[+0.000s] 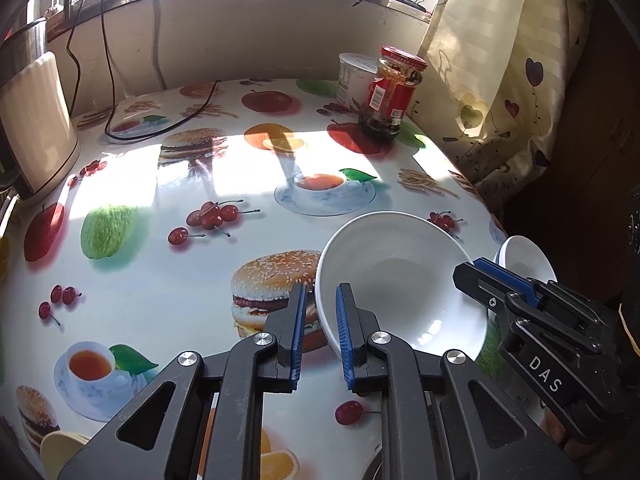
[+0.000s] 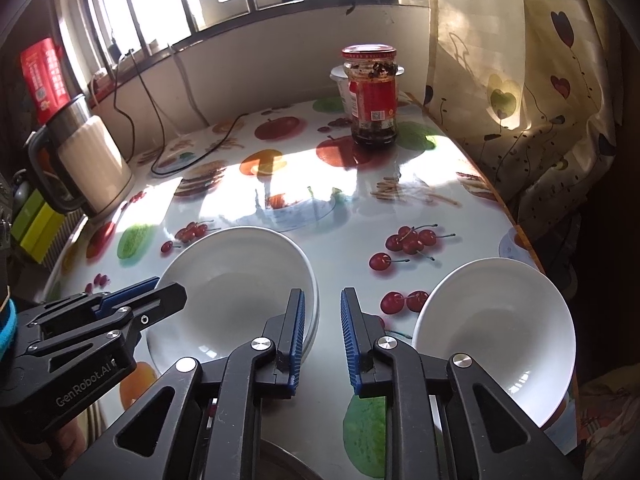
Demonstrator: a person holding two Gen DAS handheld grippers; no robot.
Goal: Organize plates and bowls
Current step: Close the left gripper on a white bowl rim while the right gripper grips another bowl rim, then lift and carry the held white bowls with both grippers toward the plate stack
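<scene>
Blue-padded fingers fill the near edge of both wrist views. Left gripper (image 1: 320,330): narrow gap, with the near-left rim of the big white bowl (image 1: 400,276) running between the pads. Looks pinched, though contact on both pads isn't fully clear. Right gripper (image 2: 322,334): same narrow gap; its left finger sits against the big bowl's right rim, but I see only surface between the pads, so it reads as closed on nothing.

Big bowl sits near-centre on the fruit-print surface (image 1: 160,240), tilted, with what looks like a second rim under it, possibly already a stack. Small white bowl (image 2: 496,320) sits at the near-right edge of the surface, just right of the right gripper's fingers, apart from the big bowl.

Key relation: small bowl lies right of the right-hand fingers, so the right hand is nearer to it; left hand already has the big bowl. Likely next: right takes the small bowl's left rim and nests it.

Jar (image 2: 374,96) and kettle (image 2: 92,164) sit far, clear of this.
</scene>
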